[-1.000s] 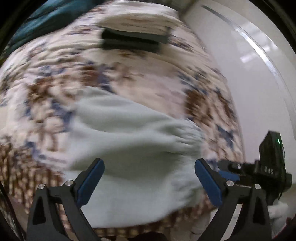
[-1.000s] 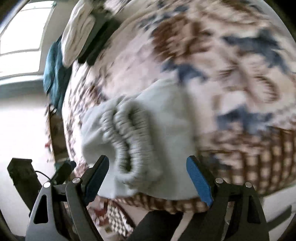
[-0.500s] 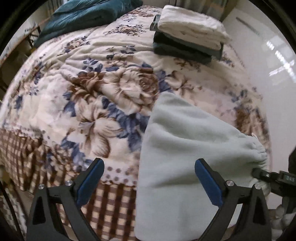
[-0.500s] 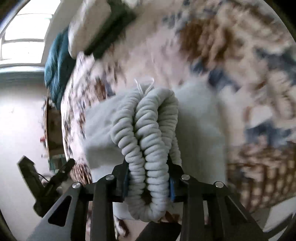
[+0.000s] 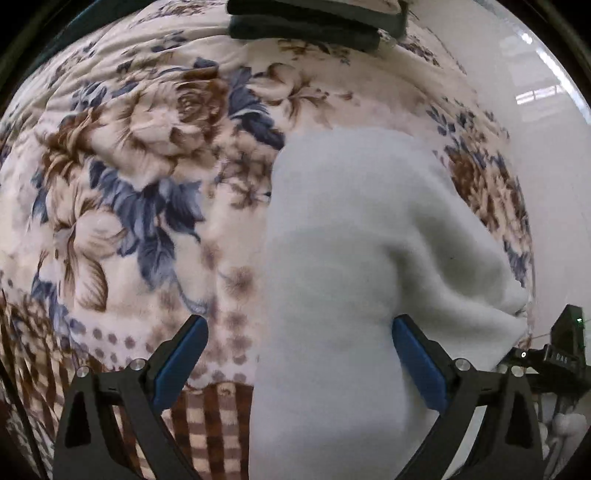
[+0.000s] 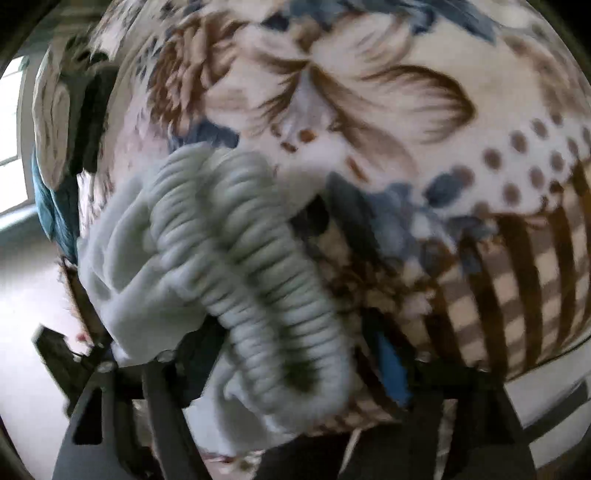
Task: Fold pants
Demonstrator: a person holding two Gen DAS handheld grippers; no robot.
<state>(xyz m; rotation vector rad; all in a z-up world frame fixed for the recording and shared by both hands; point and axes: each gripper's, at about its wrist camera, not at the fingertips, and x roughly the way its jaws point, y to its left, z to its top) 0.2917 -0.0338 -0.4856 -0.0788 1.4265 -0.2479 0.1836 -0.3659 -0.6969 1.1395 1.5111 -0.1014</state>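
The pale grey-green fleece pants [image 5: 351,266] lie on the flowered bed blanket [image 5: 140,155], hanging over its front edge. My left gripper [image 5: 299,354] is open just above them, its right pad [image 5: 417,365] touching the fabric. In the right wrist view my right gripper [image 6: 280,365] is shut on the ribbed elastic waistband [image 6: 258,288] of the pants and holds it lifted off the blanket [image 6: 369,92]; the image is blurred. The right gripper's body [image 5: 554,358] shows at the right edge of the left wrist view.
A stack of folded dark and white clothes [image 5: 314,18] sits at the far end of the bed. A white wall [image 5: 535,110] runs along the bed's right side. A teal cloth [image 6: 55,206] lies at the far corner.
My right gripper closed on the waistband and has lifted and dragged it toward the bed's edge. My left gripper moved forward and lower over the pants and stayed open.
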